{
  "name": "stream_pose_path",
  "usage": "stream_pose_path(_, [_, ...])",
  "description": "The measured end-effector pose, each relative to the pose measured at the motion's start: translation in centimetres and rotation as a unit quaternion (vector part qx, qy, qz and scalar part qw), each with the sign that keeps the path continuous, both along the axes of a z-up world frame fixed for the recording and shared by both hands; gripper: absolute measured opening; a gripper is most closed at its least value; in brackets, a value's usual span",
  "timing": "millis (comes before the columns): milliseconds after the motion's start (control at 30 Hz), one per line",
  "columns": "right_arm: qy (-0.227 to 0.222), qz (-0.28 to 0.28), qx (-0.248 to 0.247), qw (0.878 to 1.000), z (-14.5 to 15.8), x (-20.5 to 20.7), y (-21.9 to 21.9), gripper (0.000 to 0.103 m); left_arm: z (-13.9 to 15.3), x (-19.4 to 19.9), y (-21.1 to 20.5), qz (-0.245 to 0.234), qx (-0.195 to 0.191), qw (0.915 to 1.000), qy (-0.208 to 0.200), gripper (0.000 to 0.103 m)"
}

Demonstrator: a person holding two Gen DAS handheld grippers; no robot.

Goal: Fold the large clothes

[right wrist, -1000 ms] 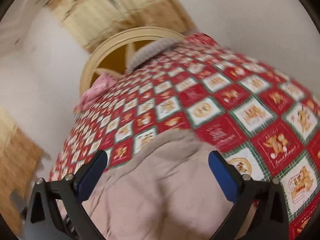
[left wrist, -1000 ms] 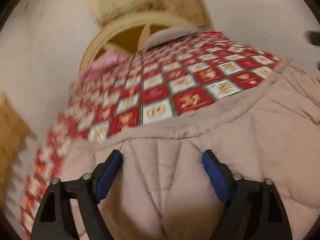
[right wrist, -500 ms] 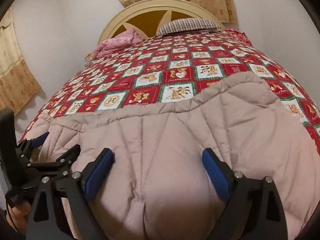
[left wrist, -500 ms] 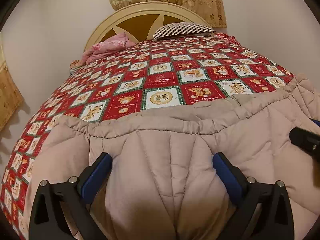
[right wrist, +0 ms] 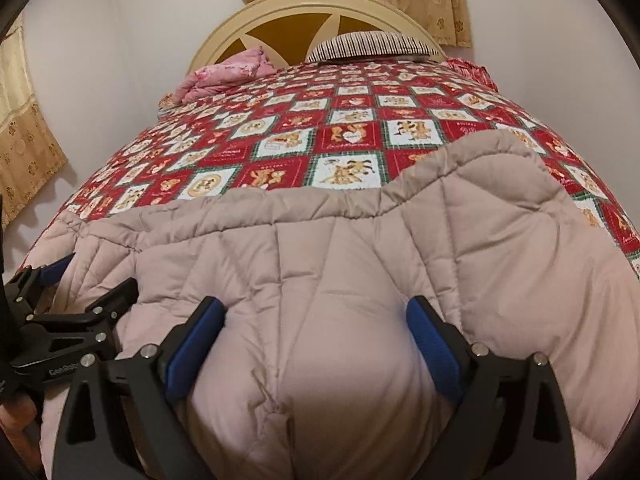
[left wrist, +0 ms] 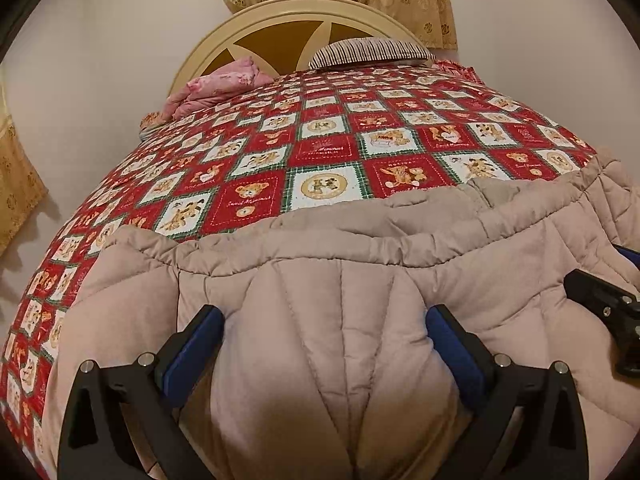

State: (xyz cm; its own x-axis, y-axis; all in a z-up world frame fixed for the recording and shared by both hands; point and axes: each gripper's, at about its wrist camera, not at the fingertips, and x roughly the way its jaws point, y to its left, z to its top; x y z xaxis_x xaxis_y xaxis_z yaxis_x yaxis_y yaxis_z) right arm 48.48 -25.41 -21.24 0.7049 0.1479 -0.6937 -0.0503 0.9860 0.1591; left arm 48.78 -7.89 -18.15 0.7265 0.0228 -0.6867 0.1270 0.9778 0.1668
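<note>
A large, puffy, beige-pink quilted garment (left wrist: 500, 248) (right wrist: 500, 240) lies spread over the near end of the bed. My left gripper (left wrist: 324, 320) points down into it with its jaws wide. A bulge of the padding swells up between the blue pads (left wrist: 200, 340) and brushes them without being clamped. My right gripper (right wrist: 316, 308) sits the same way further right on the garment, its jaws opening around another bulge. Each gripper shows in the other's view: the left gripper (right wrist: 60, 320) at the left edge, the right gripper (left wrist: 600, 308) at the right edge.
The bed carries a red, white and green teddy-bear quilt (left wrist: 320, 152) (right wrist: 352, 136). At its head are a cream round headboard (left wrist: 304, 16), a striped pillow (left wrist: 372, 50) and a pink bundle of cloth (left wrist: 224, 84). Walls and curtains stand close on both sides.
Both views have rolled from tilted and blurred to level and sharp. The right gripper came down from the garment's far edge onto its padding. The left jaws spread a little wider.
</note>
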Motion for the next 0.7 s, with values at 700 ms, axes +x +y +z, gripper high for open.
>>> stream_pose_path(700, [0.041, -0.002, -0.028, 0.999, -1.3, 1.2, 0.7, 0.102, 1.7, -0.5, 1.2, 0.011, 0.005, 0.9999, 0.008, 0.102])
